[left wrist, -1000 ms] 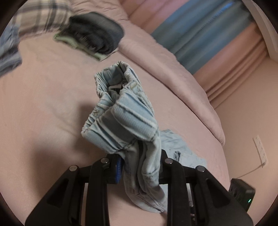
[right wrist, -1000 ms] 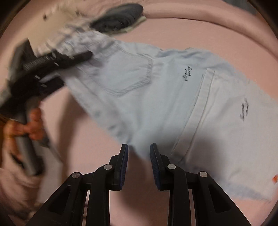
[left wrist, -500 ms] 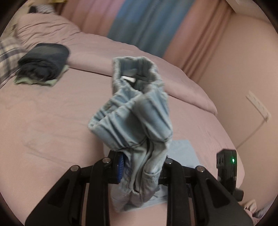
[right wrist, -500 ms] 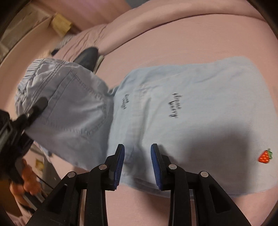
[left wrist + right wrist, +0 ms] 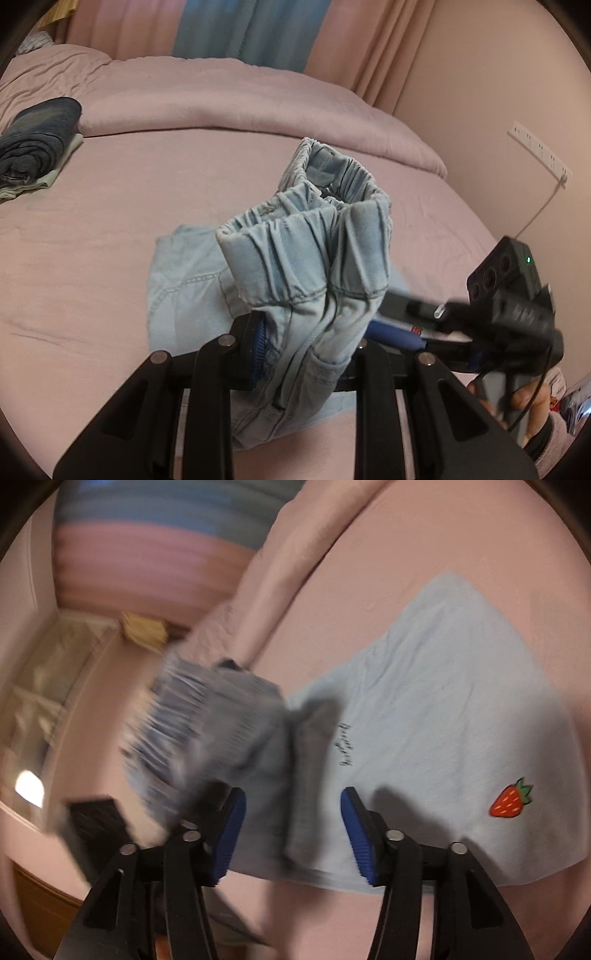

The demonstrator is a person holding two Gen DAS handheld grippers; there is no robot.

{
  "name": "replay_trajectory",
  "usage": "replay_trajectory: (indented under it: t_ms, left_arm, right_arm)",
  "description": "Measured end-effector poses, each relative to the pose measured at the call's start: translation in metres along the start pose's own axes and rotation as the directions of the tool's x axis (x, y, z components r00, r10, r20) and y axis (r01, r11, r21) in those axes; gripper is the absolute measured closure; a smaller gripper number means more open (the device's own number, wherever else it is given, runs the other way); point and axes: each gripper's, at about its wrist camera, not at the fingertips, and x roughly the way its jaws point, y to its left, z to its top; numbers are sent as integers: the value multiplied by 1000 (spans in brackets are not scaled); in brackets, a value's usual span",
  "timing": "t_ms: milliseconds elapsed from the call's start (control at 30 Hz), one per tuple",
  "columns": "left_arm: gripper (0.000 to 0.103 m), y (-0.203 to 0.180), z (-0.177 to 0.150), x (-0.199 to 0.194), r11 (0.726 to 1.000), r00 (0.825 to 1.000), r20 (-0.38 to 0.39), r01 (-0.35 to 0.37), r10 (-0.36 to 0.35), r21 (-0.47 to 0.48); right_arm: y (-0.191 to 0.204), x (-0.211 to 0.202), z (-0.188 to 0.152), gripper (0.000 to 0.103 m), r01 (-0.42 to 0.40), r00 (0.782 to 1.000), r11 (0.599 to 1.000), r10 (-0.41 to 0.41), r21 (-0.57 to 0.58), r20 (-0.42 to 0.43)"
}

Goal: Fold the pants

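Light-blue denim pants (image 5: pixel 310 251) are bunched at the elastic waistband, and my left gripper (image 5: pixel 310 354) is shut on that bunch, holding it above the pink bed (image 5: pixel 92 258). The rest of the pants (image 5: pixel 443 709) lies flat on the bed, with a strawberry patch (image 5: pixel 509 801) near the front right. My right gripper (image 5: pixel 291 834) hovers low over the near edge, its jaws opening. Cloth shows between the blue pads (image 5: pixel 354 834), but they do not press on it. In the left wrist view the right gripper (image 5: pixel 402 332) reaches in from the right, close beside the held bunch.
Folded dark jeans (image 5: pixel 37 140) rest on a pale-green cloth at the far left of the bed. A rolled pink duvet (image 5: pixel 221 99) runs along the back below the curtains. A wall with a power strip (image 5: pixel 539 151) stands to the right, and a hand (image 5: pixel 532 402) holds the right gripper's handle.
The left gripper swung sideways with the bunched waistband still in it. The right gripper rolled, closed in beside the bunch, and its jaws spread wider.
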Motion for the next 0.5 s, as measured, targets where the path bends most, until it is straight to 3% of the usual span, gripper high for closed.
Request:
replay_trajectory:
  t_ms: [133, 367, 467, 500]
  left_arm:
    - [76, -2, 3, 14, 1000, 999, -40, -2, 3, 29]
    - [70, -12, 0, 29, 997, 995, -102, 9, -1, 79]
    - [52, -16, -5, 26, 995, 993, -113, 36, -26, 94]
    - [41, -18, -8, 25, 994, 992, -120, 56, -45, 90]
  right_arm:
    - [-4, 10, -1, 43, -96, 995, 992, 95, 84, 16]
    - [0, 18, 9, 37, -129, 992, 981, 128, 145, 16]
    - [-3, 19, 13, 35, -146, 989, 974, 147, 171, 6]
    - [-4, 20, 15, 35, -143, 989, 973, 145, 180, 1]
